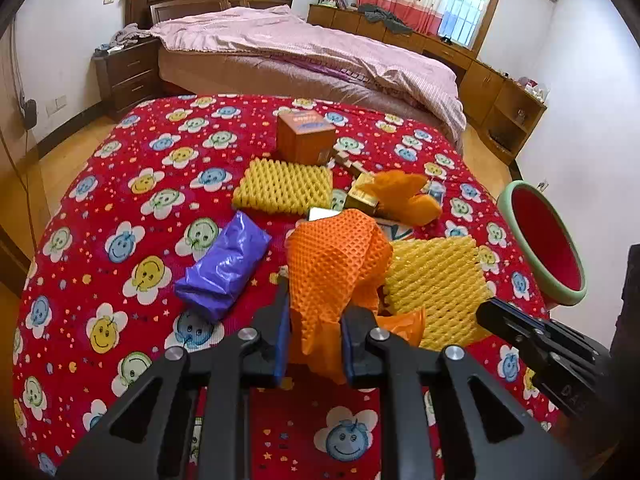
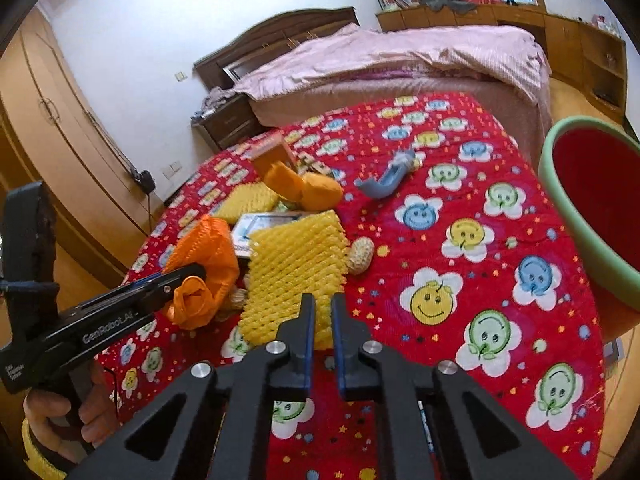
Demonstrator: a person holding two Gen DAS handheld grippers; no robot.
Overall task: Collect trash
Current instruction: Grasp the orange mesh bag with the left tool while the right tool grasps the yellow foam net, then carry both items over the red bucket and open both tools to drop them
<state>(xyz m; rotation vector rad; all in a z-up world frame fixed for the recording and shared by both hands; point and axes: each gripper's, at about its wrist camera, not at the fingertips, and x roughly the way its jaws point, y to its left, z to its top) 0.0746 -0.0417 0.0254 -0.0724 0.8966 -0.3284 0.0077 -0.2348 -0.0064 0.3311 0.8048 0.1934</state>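
Note:
My left gripper [image 1: 314, 304] is shut on an orange foam net [image 1: 336, 264] with an orange plastic bag under it, lifted slightly off the red flowered cloth [image 1: 120, 184]. It also shows in the right wrist view [image 2: 188, 276]. My right gripper [image 2: 320, 304] is shut on the near edge of a yellow foam net [image 2: 296, 268]. More trash lies on the cloth: another yellow foam net [image 1: 284, 186], a purple bag [image 1: 224, 264], an orange crumpled wrapper [image 1: 404, 198], a brown box [image 1: 306, 138], a grey scrap [image 2: 388, 180]. The green-rimmed red bin [image 2: 592, 208] stands at the right.
A bed with pink bedding [image 1: 312, 52] stands behind the table, a nightstand [image 1: 128, 76] at its left, wooden cabinets [image 1: 500, 92] along the right wall. A peanut shell [image 2: 360, 256] lies beside the yellow net. A flat printed card [image 2: 260, 228] lies under the pile.

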